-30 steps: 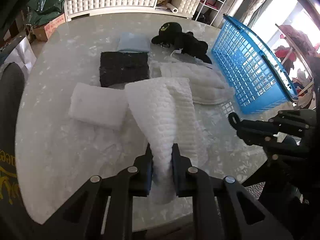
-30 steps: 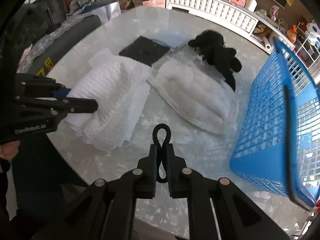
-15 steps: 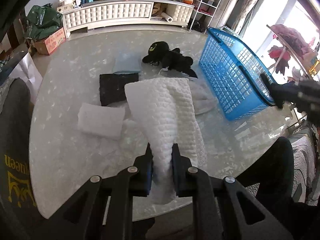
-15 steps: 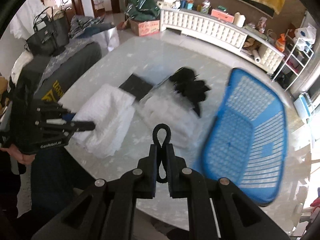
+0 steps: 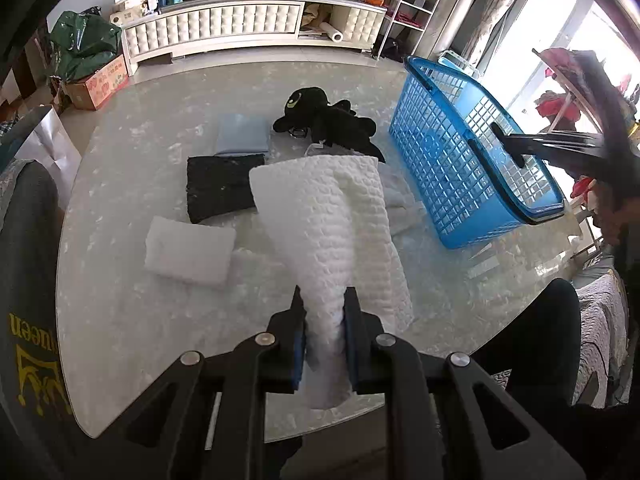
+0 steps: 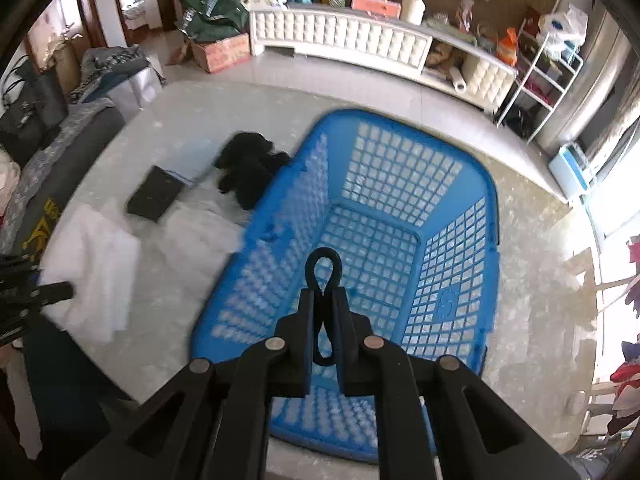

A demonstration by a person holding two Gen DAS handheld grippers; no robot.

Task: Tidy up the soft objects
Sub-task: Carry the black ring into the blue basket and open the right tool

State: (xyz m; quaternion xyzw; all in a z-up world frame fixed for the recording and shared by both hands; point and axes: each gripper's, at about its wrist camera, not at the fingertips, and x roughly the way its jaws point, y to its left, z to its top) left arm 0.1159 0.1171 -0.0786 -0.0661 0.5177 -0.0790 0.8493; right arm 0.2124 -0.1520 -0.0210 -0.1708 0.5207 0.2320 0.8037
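My left gripper (image 5: pixel 324 332) is shut on a white knitted blanket (image 5: pixel 332 216) and holds it lifted above the marble table (image 5: pixel 120 280). My right gripper (image 6: pixel 323 320) is shut on a black loop (image 6: pixel 322 268) and hangs above the empty blue basket (image 6: pixel 384 248). In the left wrist view the right gripper (image 5: pixel 516 148) hovers over the blue basket (image 5: pixel 460 160). A black plush toy (image 5: pixel 328 120), a black folded cloth (image 5: pixel 220 186), a light blue cloth (image 5: pixel 242 134) and a white folded towel (image 5: pixel 188 252) lie on the table.
Another white padded piece (image 6: pixel 204 232) lies beside the basket. A person's dark sleeve (image 5: pixel 28 280) is at the left table edge. A white cabinet (image 5: pixel 216 28) and a wire shelf (image 5: pixel 408 8) stand behind the table.
My right gripper has risen and swung right, from low over the table to above the basket. My left gripper has lifted the white blanket higher.
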